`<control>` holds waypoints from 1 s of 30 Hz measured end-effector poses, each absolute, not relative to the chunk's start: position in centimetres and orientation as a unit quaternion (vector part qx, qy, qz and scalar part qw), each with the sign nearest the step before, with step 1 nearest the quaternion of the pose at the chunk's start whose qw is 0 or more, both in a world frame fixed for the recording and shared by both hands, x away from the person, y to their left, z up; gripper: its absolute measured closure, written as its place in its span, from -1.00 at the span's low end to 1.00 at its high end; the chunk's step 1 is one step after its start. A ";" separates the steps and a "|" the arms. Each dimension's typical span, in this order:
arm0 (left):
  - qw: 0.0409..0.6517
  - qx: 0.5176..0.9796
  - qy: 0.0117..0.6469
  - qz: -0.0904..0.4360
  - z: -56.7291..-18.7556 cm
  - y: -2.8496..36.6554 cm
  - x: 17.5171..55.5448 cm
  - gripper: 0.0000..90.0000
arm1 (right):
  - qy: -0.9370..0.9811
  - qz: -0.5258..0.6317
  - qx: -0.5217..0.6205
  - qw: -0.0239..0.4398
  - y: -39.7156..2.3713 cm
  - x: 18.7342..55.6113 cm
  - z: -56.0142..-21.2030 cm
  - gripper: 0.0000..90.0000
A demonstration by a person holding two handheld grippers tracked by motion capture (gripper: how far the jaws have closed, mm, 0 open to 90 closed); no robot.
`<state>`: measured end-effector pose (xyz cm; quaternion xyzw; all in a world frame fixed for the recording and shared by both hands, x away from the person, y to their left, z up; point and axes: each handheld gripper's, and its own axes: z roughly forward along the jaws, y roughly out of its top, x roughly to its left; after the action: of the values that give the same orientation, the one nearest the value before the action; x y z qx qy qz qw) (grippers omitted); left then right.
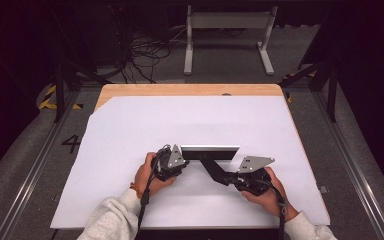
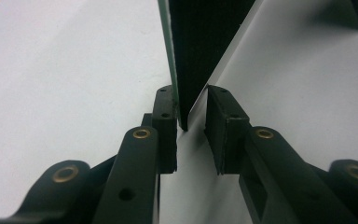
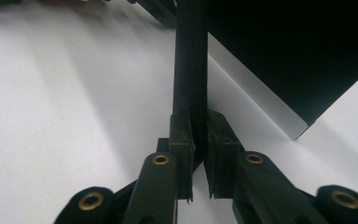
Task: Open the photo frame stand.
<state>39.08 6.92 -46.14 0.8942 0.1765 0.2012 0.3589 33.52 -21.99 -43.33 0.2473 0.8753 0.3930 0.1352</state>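
High view: the panel (image 1: 210, 149) stands on edge mid-desk (image 1: 180, 120). Left gripper (image 1: 177, 162) at its 9 o'clock end looks loose around it; right gripper (image 1: 225, 177) pinches the strut (image 1: 212, 167). A sideways nudge could tip it.

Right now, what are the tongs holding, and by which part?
A thin black panel stands on edge. The left tongs straddle its end edge, one pad touching, a gap at the other. The right tongs clamp the flat black strut behind it.
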 end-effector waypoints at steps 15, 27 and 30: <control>0.372 0.891 0.181 0.187 -45.3 8.6 38.7 0.59 | 0.868 0.402 0.236 0.169 -22.6 32.7 -41.6 0.76; 0.384 0.890 0.176 0.171 -44.8 10.9 37.1 0.49 | 0.854 0.408 0.254 0.200 -24.5 32.3 -41.0 0.76; 0.385 0.890 0.178 0.166 -44.7 11.3 36.7 0.48 | 0.847 0.414 0.262 0.208 -25.0 32.5 -40.9 0.75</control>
<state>36.72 11.30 -44.74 0.8903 0.1776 0.1661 0.3850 32.48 -25.01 -40.91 0.2621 0.8466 0.4141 0.2075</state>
